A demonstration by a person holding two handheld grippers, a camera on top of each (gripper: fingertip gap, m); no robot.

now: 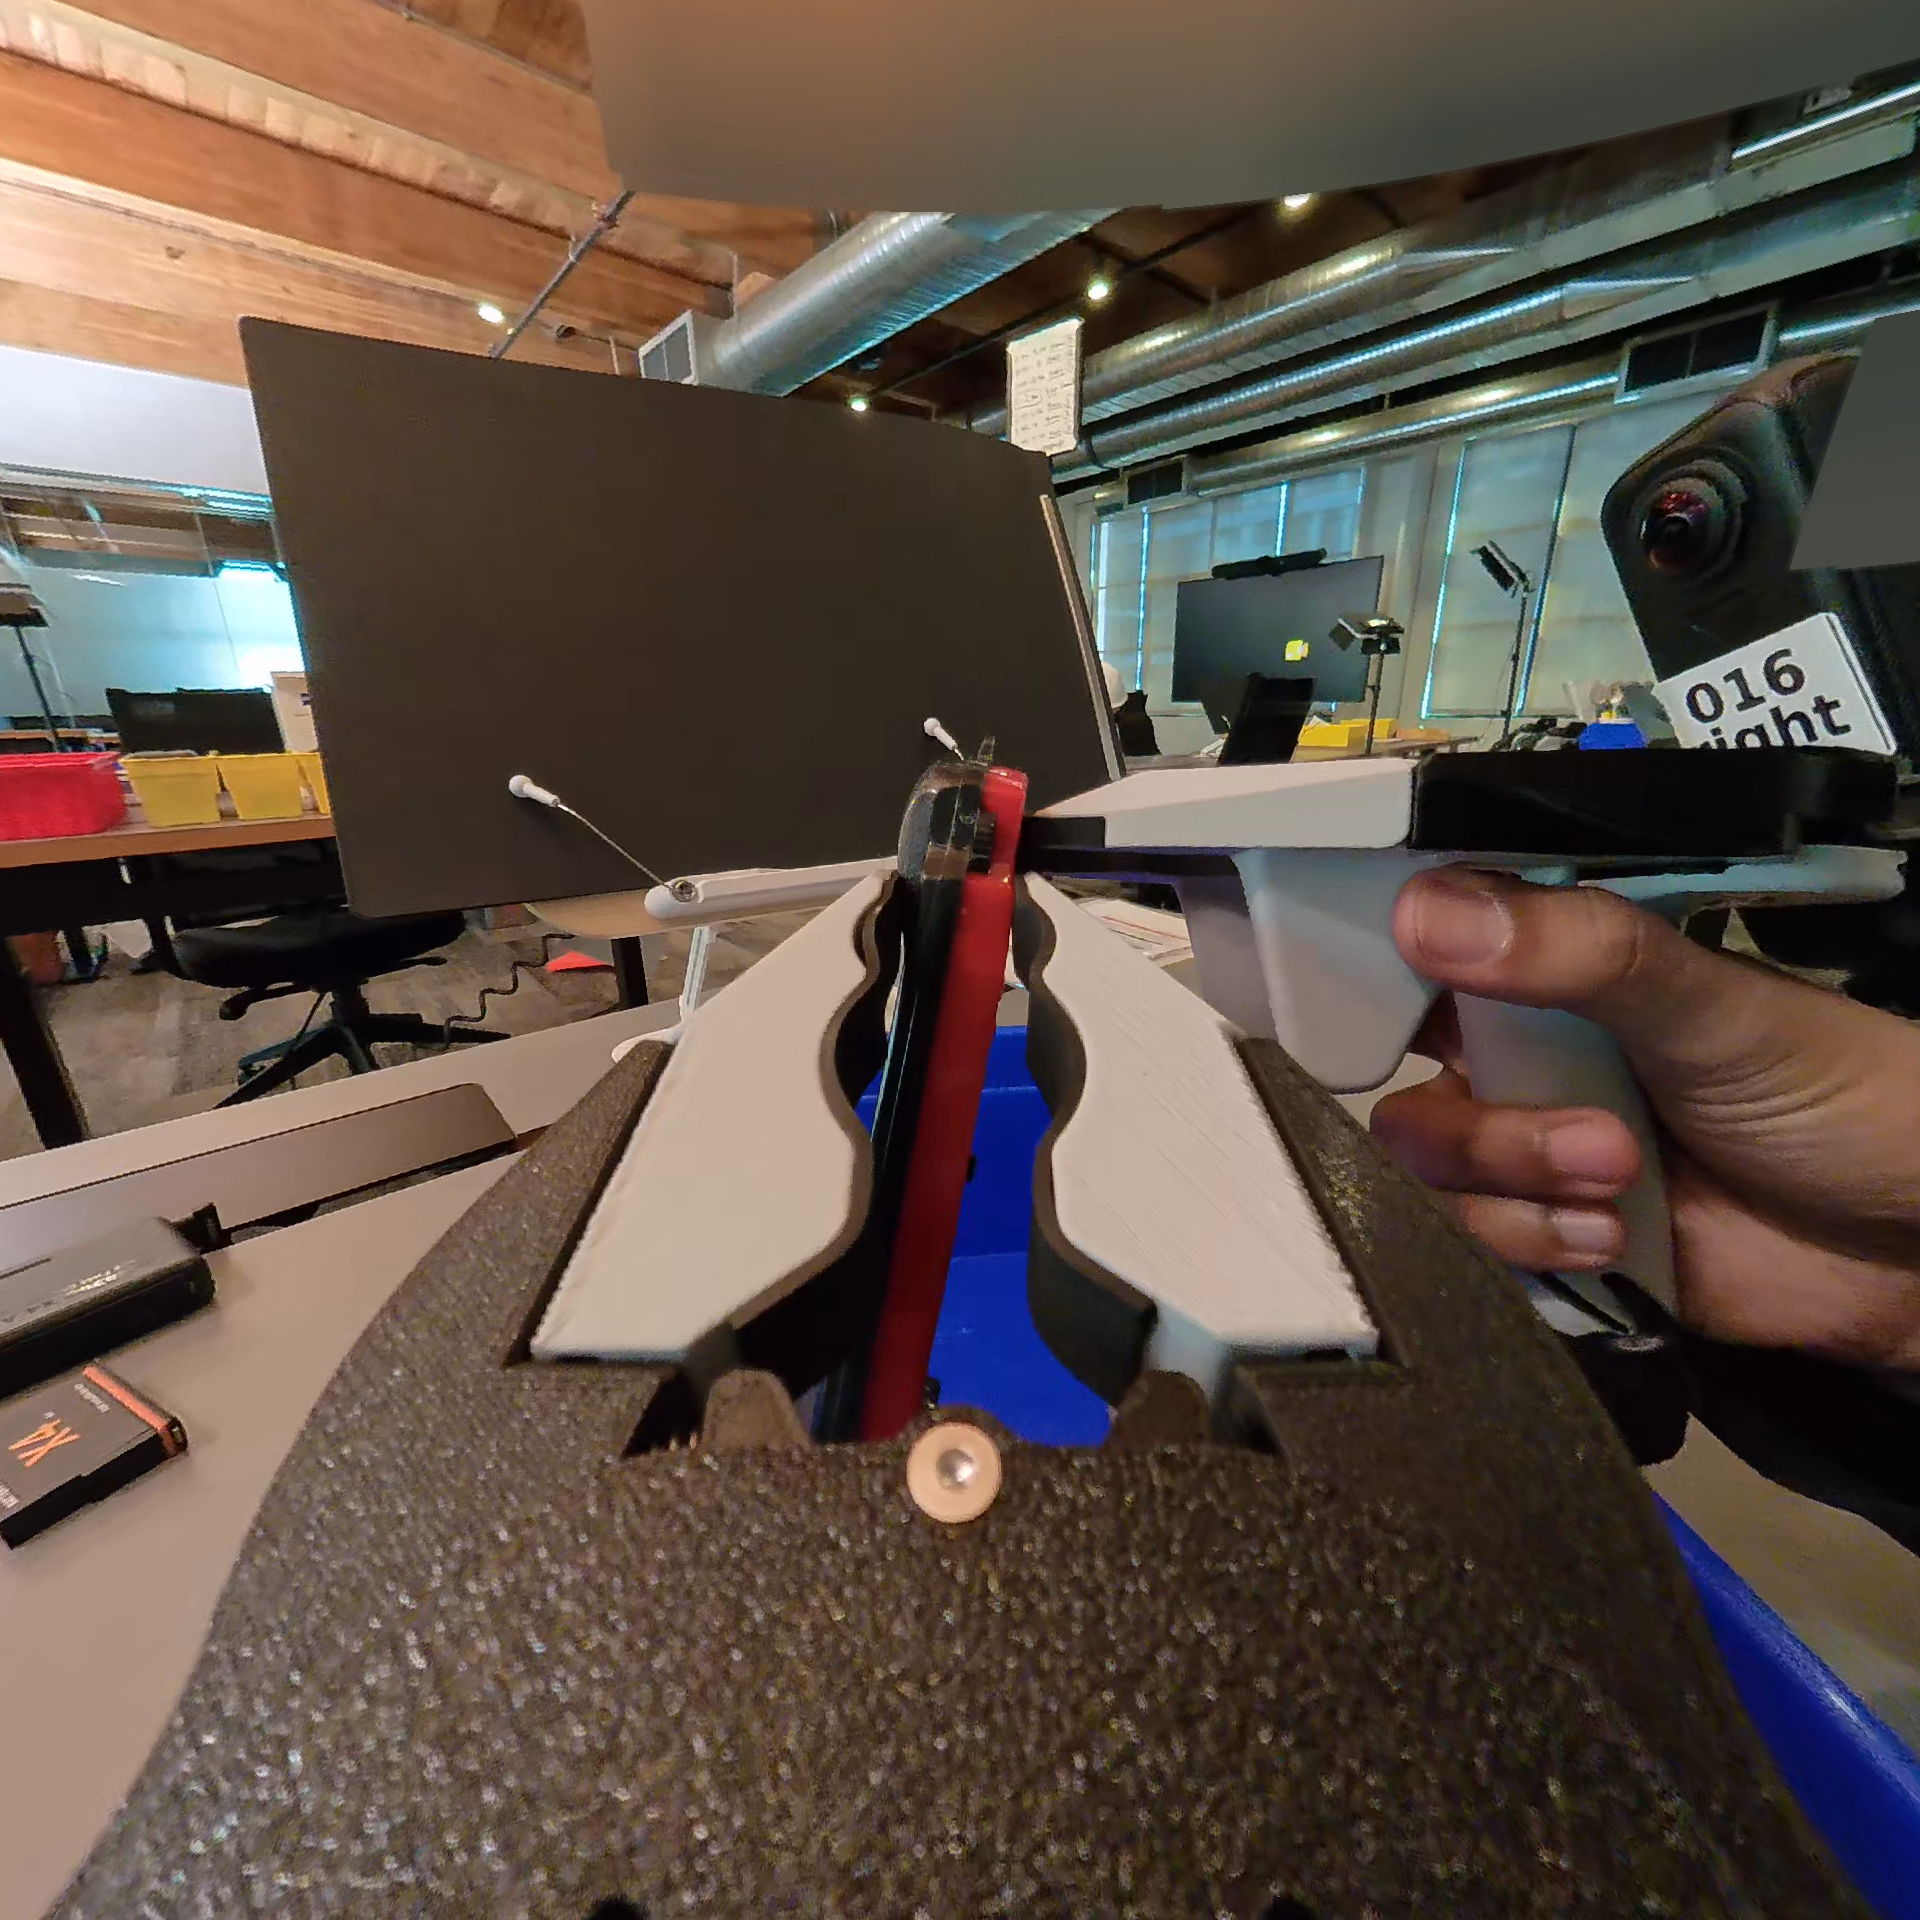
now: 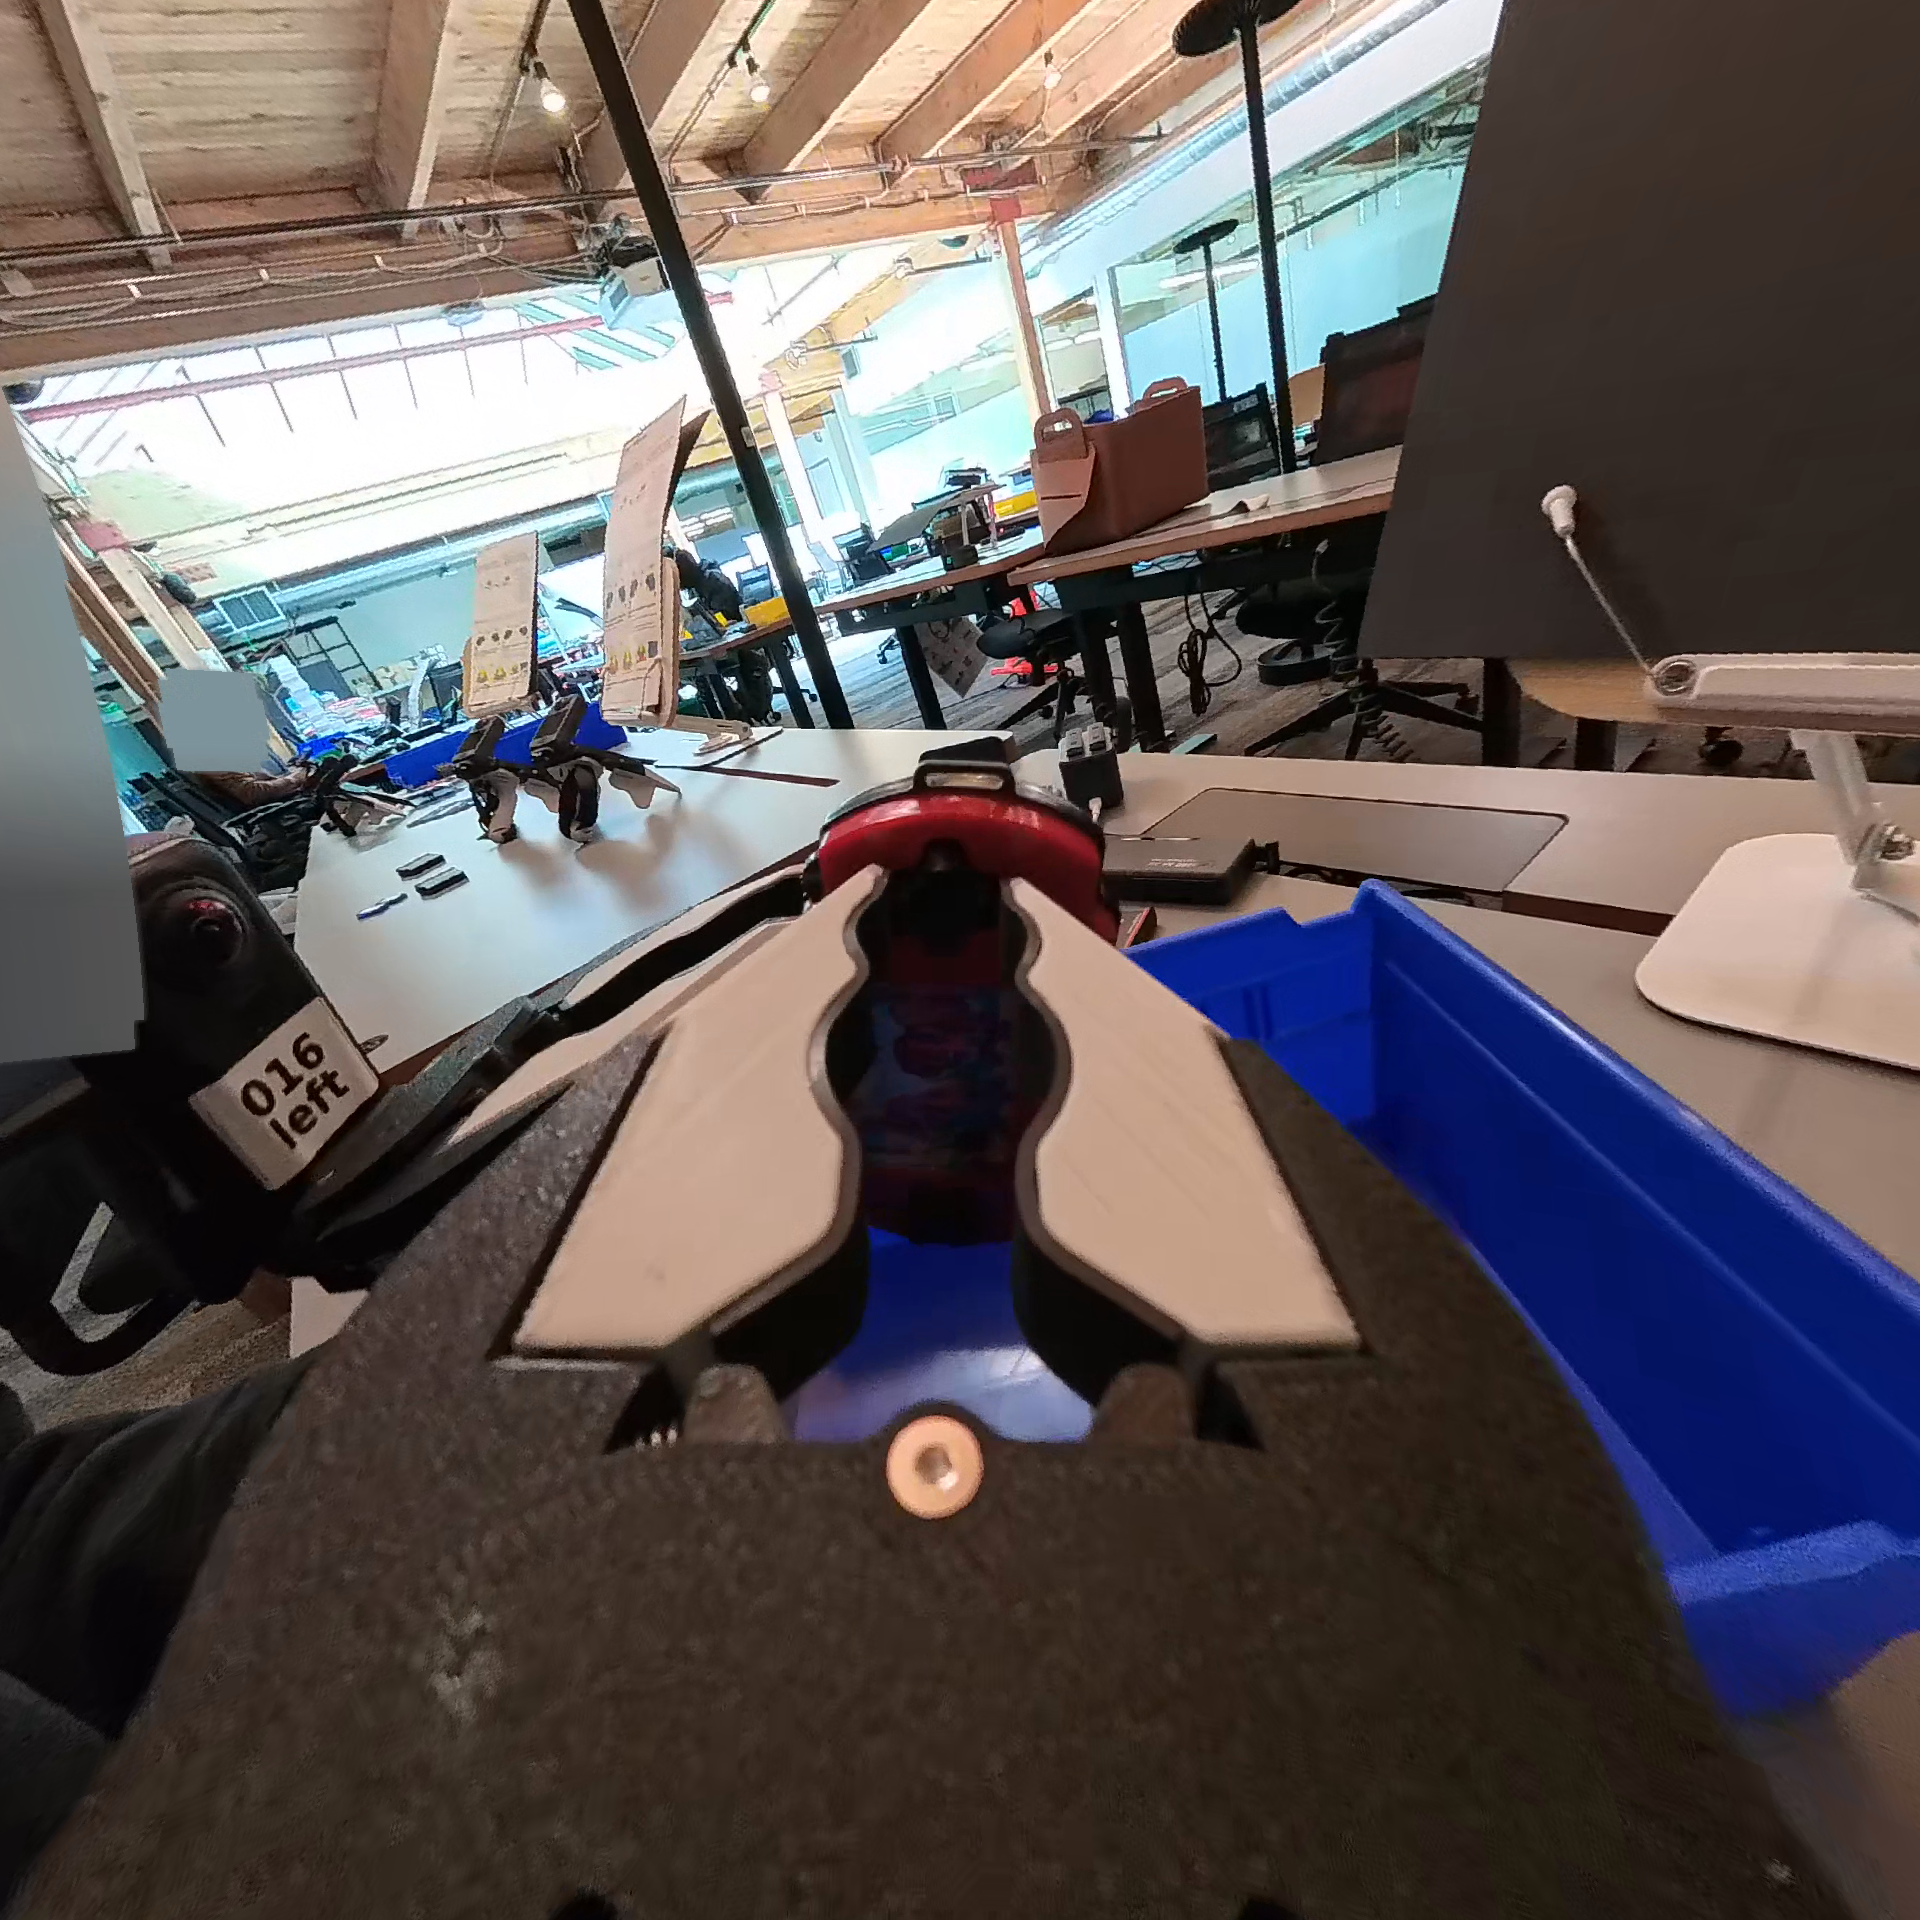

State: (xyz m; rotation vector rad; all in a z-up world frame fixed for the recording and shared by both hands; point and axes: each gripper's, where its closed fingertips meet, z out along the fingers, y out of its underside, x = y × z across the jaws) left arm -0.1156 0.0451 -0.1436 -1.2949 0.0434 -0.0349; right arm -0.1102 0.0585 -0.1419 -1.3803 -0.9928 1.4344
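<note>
A flat red and black device (image 1: 961,1091) stands edge-on between the pads of my left gripper (image 1: 958,883), which is shut on it above a blue bin (image 1: 997,1195). My right gripper (image 1: 1049,826) comes in from the right, held by a hand (image 1: 1662,1091), and its tips touch the device's red side near the top. In the right wrist view my right gripper (image 2: 940,888) has its jaws drawn close around a black part of the red device (image 2: 956,831). The device's patterned face shows between the fingers. The blue bin (image 2: 1558,1247) lies below and to the right.
A black board (image 1: 665,623) on a white stand (image 2: 1787,966) rises behind the bin. A black power bank (image 1: 94,1299) and a small battery (image 1: 73,1455) lie on the grey table at left. Another table with spare grippers (image 2: 561,779) stands farther off. Both grippers' tips are close together, under 4 cm apart.
</note>
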